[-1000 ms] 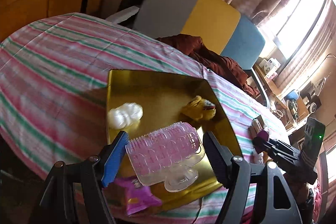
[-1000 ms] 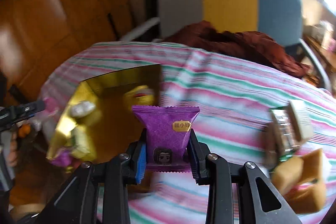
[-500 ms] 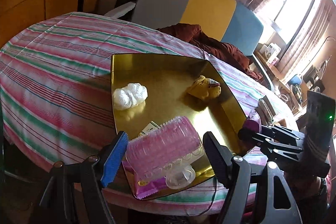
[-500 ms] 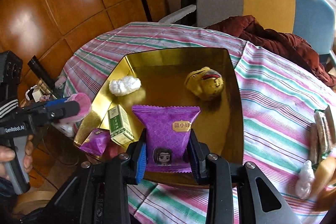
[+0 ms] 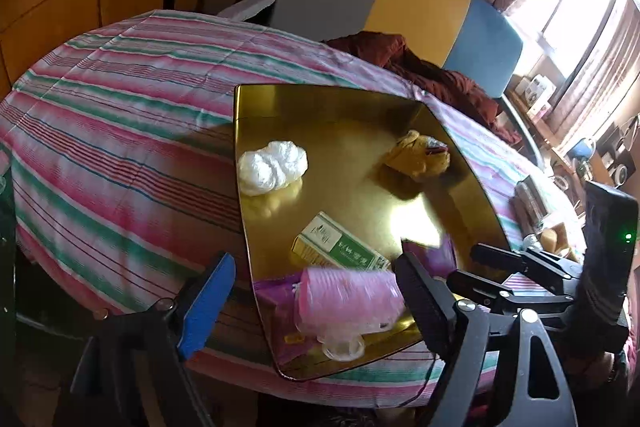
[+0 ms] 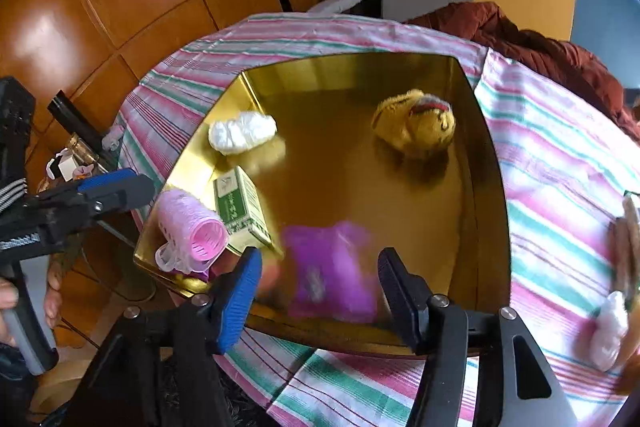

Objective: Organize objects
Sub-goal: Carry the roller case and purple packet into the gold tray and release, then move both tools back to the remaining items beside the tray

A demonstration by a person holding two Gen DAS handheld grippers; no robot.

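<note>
Hand-held gripper point(image 6: 318, 287) on the right just sprung open, purple packet point(image 6: 330, 273) loose between its pads on the gold tray point(image 6: 490, 187); left one point(image 5: 316, 303) likewise wide, pink roller point(image 5: 346, 297) released; next, withdraw and fetch bench leftovers.

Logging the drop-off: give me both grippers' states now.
Left gripper: jaws open, just widened; pink hair roller released on gold tray.
Right gripper: jaws open, just opened; purple snack packet lies loose between them.
</note>
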